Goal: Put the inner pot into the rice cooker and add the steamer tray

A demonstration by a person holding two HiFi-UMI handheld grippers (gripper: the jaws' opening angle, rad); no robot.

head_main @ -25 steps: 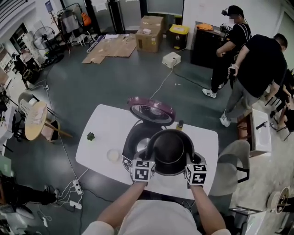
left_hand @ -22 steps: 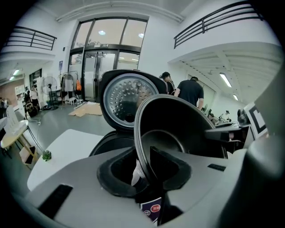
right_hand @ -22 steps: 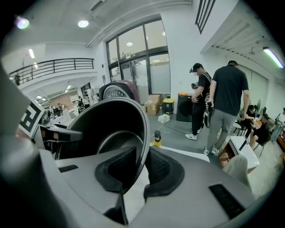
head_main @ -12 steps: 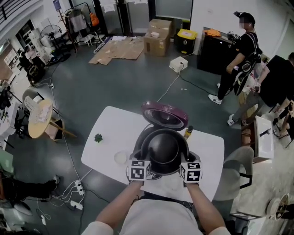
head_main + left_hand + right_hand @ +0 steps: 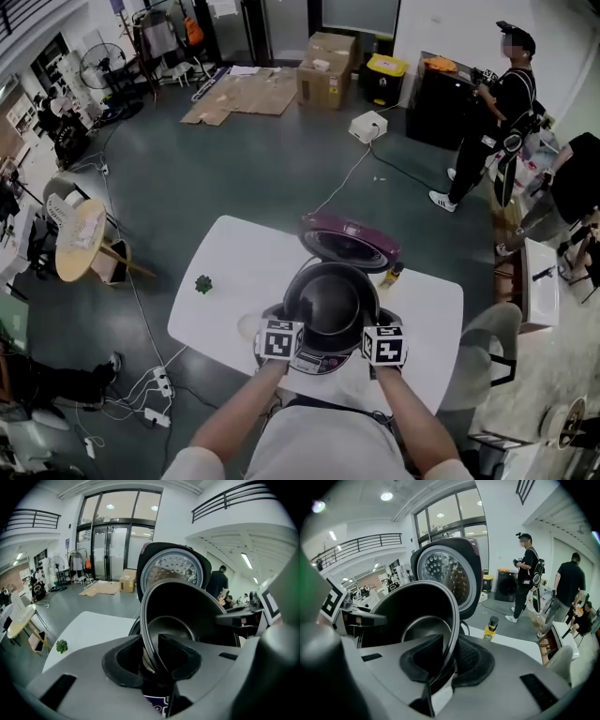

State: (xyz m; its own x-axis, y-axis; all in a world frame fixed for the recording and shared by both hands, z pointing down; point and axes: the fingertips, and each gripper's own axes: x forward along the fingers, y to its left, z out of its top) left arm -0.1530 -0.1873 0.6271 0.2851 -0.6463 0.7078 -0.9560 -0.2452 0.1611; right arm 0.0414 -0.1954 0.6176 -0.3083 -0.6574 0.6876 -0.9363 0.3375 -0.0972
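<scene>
Seen from above, the black inner pot (image 5: 330, 305) has moved from the right of the opening to directly over the open rice cooker (image 5: 323, 364), at lower centre on the white table (image 5: 225, 272). The left claw (image 5: 152, 656) and right claw (image 5: 445, 660) each pinch its rim. The pot looks almost seated, and the steamer tray step remains.

The inner pot (image 5: 330, 302) wears a dark, smooth coating, softly glossy, with a sheen along its rim. The rice cooker's lid (image 5: 349, 242) is glossy purple plastic, its inner plate (image 5: 173, 571) bright perforated metal. The left gripper (image 5: 151, 654) has a matt grey plastic shell and black, finely textured rubbery pads (image 5: 178, 654). The table (image 5: 230, 272) top looks smooth, matt white.
</scene>
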